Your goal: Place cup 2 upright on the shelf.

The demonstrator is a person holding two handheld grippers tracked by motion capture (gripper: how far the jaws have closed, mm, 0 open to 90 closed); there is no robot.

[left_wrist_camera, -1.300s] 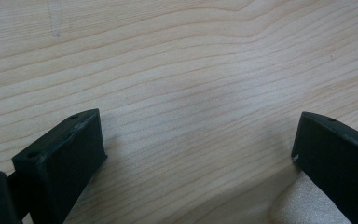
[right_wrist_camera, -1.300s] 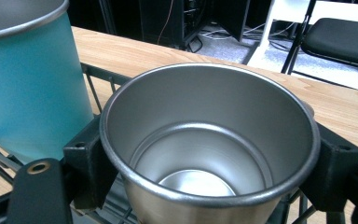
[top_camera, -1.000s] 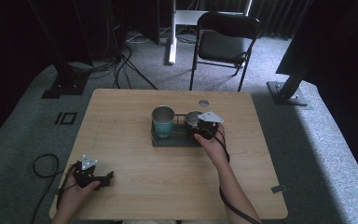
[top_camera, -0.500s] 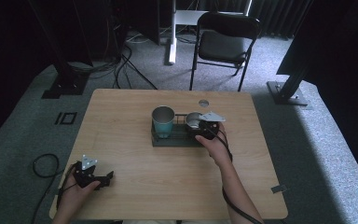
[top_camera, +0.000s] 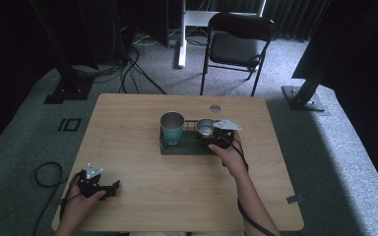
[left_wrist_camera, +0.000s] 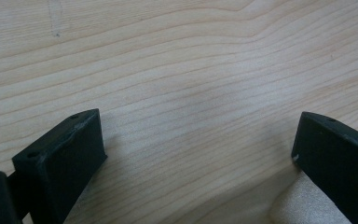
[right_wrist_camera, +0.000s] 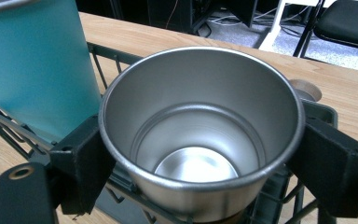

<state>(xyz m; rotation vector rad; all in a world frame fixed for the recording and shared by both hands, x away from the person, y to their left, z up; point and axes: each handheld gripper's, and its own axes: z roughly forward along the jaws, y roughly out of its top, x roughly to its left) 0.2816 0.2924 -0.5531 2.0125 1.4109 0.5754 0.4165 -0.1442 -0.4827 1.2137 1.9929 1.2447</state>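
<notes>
**Steel cup held in the rack on a pale wood bench**

I saw my right hand-held gripper (right_wrist_camera: 200, 154) clamped around the steel cup (right_wrist_camera: 200, 135) in the wire rack (top_camera: 187, 145), beside a teal tumbler (top_camera: 172, 128). My left hand-held gripper (left_wrist_camera: 198, 154) rested wide open on the bench (top_camera: 142, 177). Grey carpet (top_camera: 325, 162) and a folding chair (top_camera: 238, 42) lay beyond.

Very little differs from a second ago. The right gripper (top_camera: 215, 135), clamped around the steel cup (top_camera: 205, 127) in the wire rack (top_camera: 177, 147), seems to sit a touch lower and closer to the rack, though the high view is too coarse to be sure.
</notes>
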